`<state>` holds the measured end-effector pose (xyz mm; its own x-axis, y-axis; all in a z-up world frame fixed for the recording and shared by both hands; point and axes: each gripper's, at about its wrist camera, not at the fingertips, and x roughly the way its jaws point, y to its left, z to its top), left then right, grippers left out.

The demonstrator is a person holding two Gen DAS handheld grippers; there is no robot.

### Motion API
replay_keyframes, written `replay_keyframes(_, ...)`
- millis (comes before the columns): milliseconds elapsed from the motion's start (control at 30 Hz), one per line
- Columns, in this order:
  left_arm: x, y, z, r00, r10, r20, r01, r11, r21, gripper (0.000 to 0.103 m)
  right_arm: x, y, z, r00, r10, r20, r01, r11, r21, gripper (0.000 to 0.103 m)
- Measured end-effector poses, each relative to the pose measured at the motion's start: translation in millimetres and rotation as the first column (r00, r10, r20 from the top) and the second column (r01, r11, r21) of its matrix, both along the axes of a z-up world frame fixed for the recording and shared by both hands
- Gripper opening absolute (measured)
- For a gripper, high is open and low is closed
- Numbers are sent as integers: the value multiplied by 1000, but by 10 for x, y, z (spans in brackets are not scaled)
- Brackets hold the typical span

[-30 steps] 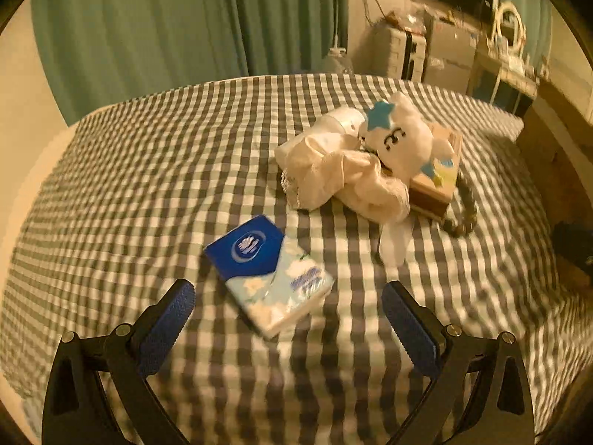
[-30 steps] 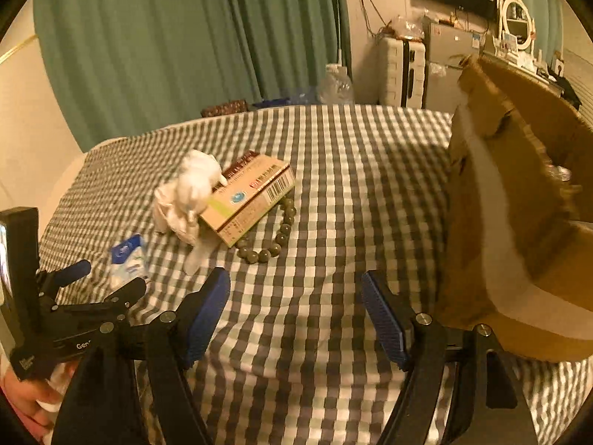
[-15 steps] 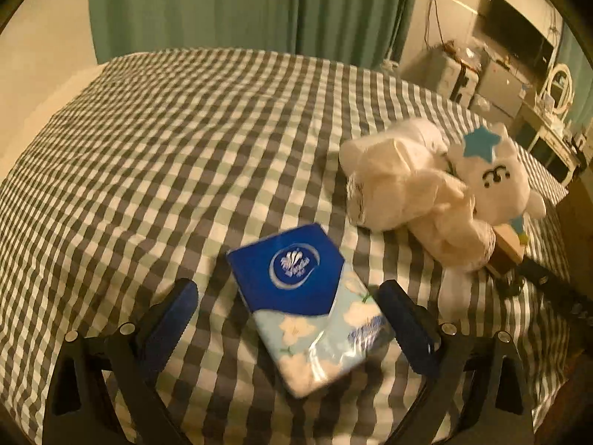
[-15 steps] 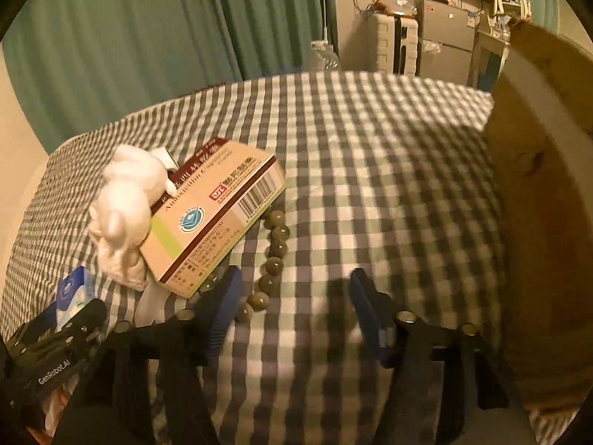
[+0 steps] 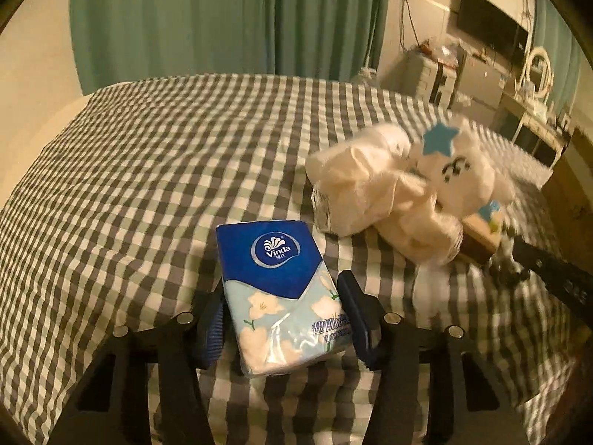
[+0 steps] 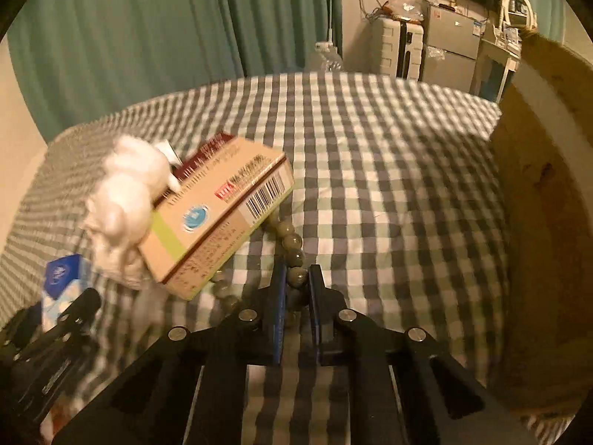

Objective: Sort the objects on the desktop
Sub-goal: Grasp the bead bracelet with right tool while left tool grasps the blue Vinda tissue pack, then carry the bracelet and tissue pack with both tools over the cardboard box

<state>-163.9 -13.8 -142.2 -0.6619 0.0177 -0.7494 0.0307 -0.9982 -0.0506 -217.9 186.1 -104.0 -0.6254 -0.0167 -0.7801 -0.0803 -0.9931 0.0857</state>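
The left gripper (image 5: 283,319) has its blue pads closed against both sides of the Vinda tissue pack (image 5: 281,293), which lies on the checked cloth (image 5: 148,185) just before the white plush toy (image 5: 418,193). The right gripper (image 6: 296,289) is pinched nearly shut around one bead of the green bead bracelet (image 6: 292,252), whose strand runs under the tilted medicine box (image 6: 218,218). Likely trouble: lifting the bracelet could drag or tip the box leaning on it, or the single smooth bead could slip free; the soft pack may buckle and slide out if squeezed only near its end
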Motion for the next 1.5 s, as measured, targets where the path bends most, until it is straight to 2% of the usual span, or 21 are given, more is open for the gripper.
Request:
replay_keyframes(100,43,-68,120,999,5,-48,-4,1000,16,55,149,35,203,999,1,-32,-1,1000,-8,11)
replay_keyframes(233,181,-130,328,992,-4,-126,13,997,71,55,317,130,428,999,-10,-51,6,996,-87,11)
replay_keyframes(367,312,-104,470,989,-31,-147,37,998,41,55,492,147,604,998,-15,-64,6,989,-149,11)
replay_keyframes(600,536,41,856,991,-43,-124,54,995,86,55,746,89,892,995,15,-97,-25,994,-103,11)
replay_keyframes(700,584,136,1054,992,-76,-104,85,993,78,55,871,85,1052,993,26,-111,-35,996,-85,11)
replay_keyframes(900,687,362,1477,978,-158,-139,164,986,28,55,1094,120,1416,987,37,-155,-46,997,-56,11)
replay_keyframes(1100,726,720,1881,951,-242,-194,251,968,22,55,1286,272,1806,977,34,-210,-42,998,-35,11)
replay_keyframes(1233,741,1127,2134,920,-322,-225,332,943,5,55,1381,471,2056,968,25,-249,-28,1000,-7,11)
replay_keyframes(1367,741,1658,2332,874,-425,-236,436,900,-4,55,1477,816,2329,959,-12,-283,22,999,30,11)
replay_keyframes(1500,716,2209,2429,827,-507,-242,520,854,-14,56,1460,1281,2501,955,-64,-289,71,997,15,11)
